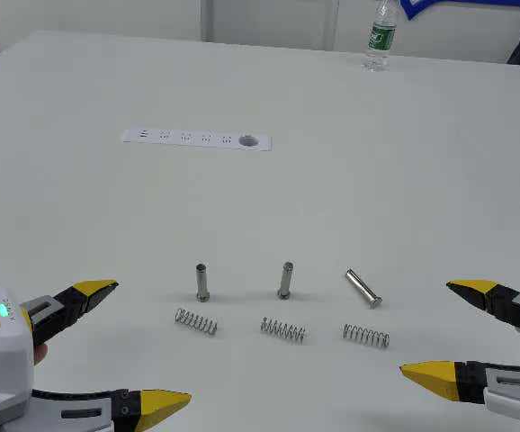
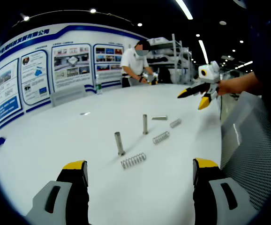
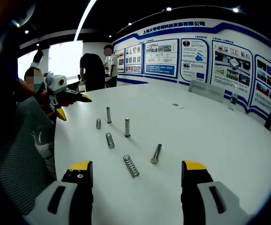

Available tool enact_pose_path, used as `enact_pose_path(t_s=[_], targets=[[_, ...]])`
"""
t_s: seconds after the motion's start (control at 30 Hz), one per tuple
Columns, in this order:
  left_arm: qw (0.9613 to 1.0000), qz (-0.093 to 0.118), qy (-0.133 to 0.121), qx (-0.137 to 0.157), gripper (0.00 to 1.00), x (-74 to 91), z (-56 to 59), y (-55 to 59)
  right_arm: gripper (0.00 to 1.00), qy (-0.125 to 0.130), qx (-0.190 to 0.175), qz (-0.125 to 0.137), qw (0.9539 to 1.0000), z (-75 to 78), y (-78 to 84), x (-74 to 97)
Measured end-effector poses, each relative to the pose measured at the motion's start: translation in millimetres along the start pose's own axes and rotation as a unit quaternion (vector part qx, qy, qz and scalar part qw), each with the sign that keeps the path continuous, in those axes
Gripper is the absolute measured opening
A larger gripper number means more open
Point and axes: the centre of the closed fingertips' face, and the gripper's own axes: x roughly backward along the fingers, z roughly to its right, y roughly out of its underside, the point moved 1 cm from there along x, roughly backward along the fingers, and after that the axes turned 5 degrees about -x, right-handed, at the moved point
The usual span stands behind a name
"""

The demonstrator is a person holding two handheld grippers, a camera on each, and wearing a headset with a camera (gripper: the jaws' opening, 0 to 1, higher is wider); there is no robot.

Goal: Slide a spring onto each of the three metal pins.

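White desk (image 1: 350, 198): three grey metal pins (image 1: 285, 280) and three coiled steel springs (image 1: 282, 329) sit between the yellow-tipped left gripper (image 1: 143, 342) and right gripper (image 1: 431, 328), both spread wide, empty.

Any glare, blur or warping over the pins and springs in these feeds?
Head view: soft even light, pins and springs sharp, faint shadows. Left gripper view: fisheye bows the table edge, ceiling lights glare at top, nearest spring clear. Right gripper view: same bowing, bright window at left, lying pin sharp.

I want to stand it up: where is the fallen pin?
Head view: the fallen pin is rightmost of the three, just behind the rightmost spring, toward the right gripper.
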Motion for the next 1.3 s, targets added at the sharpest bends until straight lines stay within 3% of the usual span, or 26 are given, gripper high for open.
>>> enact_pose_path(t_s=[0.4, 0.9, 1.3], targets=[[1.0, 0.003, 0.0, 0.002, 0.94, 0.4, 0.0, 1.2, 0.76, 0.006, -0.006, -0.008, 0.9999, 0.0, 1.5, 1.6], [1.0, 0.009, -0.001, -0.001, 0.93, 0.5, 0.5, -2.6, 0.69, 0.022, -0.017, -0.016, 0.9995, 9.1, -8.8, -1.1], [0.9999, 0.01, -0.002, -0.004, 0.93, -0.4, 0.4, -6.1, 0.65, 0.027, -0.017, -0.026, 0.9991, 21.6, -21.9, -12.9]])
